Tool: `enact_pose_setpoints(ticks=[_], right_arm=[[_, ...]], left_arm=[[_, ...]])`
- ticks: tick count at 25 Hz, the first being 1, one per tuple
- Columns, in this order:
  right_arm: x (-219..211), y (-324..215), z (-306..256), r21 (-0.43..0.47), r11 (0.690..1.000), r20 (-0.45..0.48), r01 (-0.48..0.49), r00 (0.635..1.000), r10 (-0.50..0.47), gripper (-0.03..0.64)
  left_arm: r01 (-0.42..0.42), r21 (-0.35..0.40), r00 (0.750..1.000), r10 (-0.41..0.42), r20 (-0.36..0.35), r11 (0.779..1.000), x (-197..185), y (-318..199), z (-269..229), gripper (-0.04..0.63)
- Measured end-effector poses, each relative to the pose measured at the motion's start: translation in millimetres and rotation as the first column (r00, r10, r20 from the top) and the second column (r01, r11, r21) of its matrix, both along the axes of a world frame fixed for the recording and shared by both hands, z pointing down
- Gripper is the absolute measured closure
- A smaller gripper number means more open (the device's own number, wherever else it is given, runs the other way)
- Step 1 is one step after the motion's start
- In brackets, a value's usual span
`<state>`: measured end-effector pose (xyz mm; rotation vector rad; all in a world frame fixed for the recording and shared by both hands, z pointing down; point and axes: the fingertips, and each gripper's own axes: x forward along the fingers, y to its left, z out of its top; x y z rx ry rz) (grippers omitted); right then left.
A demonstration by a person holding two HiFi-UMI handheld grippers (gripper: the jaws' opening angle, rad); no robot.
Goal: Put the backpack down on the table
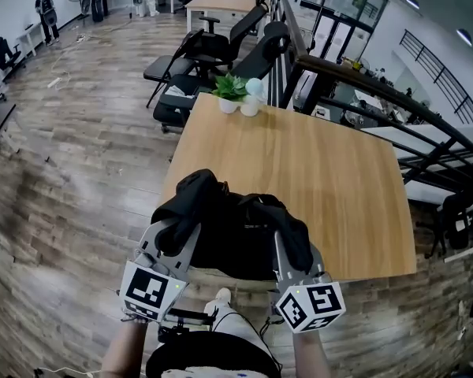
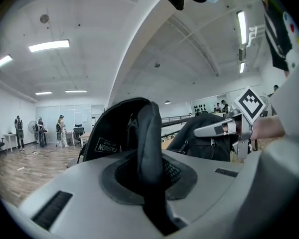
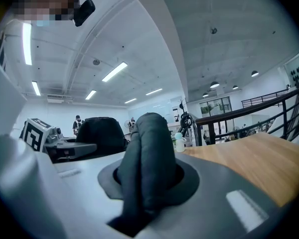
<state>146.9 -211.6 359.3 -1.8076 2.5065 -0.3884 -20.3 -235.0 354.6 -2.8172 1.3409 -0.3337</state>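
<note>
One backpack [image 1: 238, 236] — both straps [image 2: 149, 133] in jaws

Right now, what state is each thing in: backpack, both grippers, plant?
backpack: held up, at the table's near edge.
left gripper: jaws shut on a backpack strap.
right gripper: jaws shut on the other strap.
plant: upright in its pot at the far edge.

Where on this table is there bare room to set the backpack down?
The wooden table is bare everywhere beyond the backpack at its near edge, middle and right alike. Only the far left corner is crowded: a potted plant and a small pale pot.
</note>
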Motion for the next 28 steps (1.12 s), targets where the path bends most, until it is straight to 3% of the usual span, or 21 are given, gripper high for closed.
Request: enact_pose_setpoints(ticks=[11,28], right_arm=[[42.4,-86.2,4.5,-0.007,0.999,0.012,0.052,0.999,-0.052,0.545],[72.2,-187.6,24.1,-0.016,1.0,0.035,0.022,0.999,-0.022,0.545]], left_arm=[[0.047,0.01,0.999,-0.047,-0.002,0.999,33.9,-77.4,4.7,0.551],[0.1,0.001,0.995,-0.1,-0.015,0.995,57.2,-179.6,24.0,0.551]])
